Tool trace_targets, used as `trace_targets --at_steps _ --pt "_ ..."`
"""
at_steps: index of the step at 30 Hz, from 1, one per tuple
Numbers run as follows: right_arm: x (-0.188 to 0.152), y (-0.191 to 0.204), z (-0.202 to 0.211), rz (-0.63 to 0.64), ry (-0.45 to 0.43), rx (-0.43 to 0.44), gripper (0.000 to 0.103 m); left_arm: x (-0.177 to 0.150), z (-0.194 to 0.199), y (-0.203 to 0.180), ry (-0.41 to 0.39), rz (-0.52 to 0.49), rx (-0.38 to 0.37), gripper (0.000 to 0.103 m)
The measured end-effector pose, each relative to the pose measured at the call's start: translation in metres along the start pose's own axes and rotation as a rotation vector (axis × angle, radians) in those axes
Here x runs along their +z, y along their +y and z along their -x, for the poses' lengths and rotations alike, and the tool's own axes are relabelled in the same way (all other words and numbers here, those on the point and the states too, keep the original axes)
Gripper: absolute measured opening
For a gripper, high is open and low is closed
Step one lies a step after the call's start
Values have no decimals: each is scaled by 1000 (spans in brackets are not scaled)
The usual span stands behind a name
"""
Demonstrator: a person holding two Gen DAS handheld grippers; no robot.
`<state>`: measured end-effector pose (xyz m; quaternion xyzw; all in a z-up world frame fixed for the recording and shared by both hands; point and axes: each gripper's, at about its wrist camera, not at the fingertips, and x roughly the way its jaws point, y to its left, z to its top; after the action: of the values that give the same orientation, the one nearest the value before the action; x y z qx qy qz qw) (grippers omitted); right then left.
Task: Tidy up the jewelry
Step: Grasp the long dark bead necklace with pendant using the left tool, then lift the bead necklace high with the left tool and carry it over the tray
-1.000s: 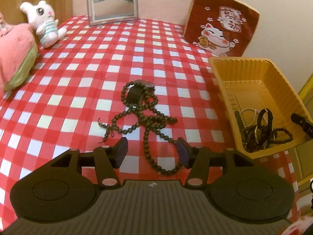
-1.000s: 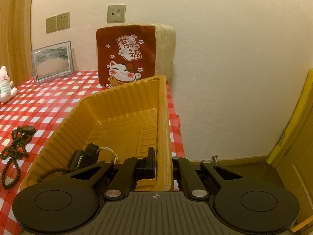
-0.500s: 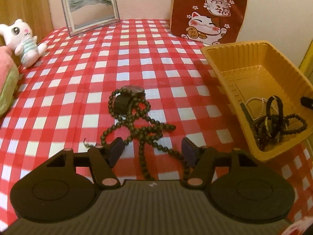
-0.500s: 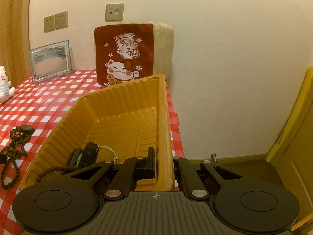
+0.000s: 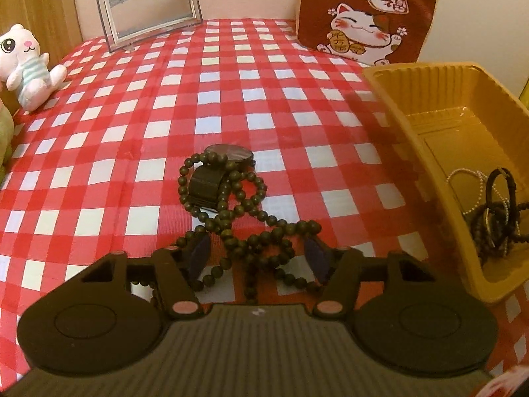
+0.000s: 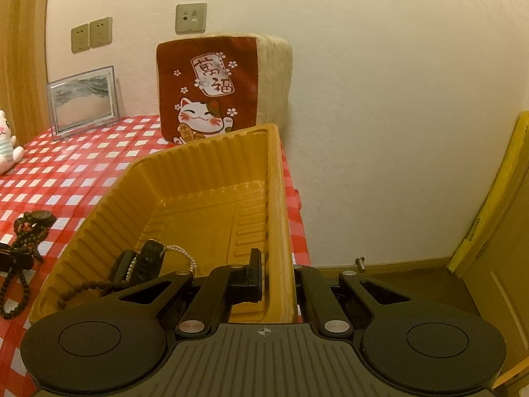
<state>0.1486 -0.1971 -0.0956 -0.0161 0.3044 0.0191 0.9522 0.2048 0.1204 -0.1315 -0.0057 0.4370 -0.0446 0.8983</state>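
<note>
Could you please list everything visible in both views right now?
bead string: one, dark, on the cloth between the left claw's fingers
watch: one, dark, tangled in the beads
tray: one, yellow, at the cloth's right edge
jewelry pile: dark bands and a pearl strand, in the tray
cloth: one, red-white check
frame: one, clear, by the wall
cushion: one, red, cat print
plush: one, white, far left
left claw: open, around the beads
right claw: shut on the tray wall
</note>
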Motion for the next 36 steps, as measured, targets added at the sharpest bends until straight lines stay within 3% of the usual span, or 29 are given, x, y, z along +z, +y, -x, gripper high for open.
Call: trace_targets --at_steps 3,8,16,24,36 --pt "0 0 -1 1 1 0 4 -1 -3 2 7 -2 -3 48" --pt "-1 0 -1 0 1 -1 4 -1 -4 9 1 9 2 13" --pt "-2 0 -3 1 1 1 4 -4 14 18 -25 47 -10 12" --pt "-3 0 -3 0 -2 5 4 0 81 25 -134 68 1 12" --pt "-2 0 0 3 -11 12 4 36 165 39 -306 100 -12 11"
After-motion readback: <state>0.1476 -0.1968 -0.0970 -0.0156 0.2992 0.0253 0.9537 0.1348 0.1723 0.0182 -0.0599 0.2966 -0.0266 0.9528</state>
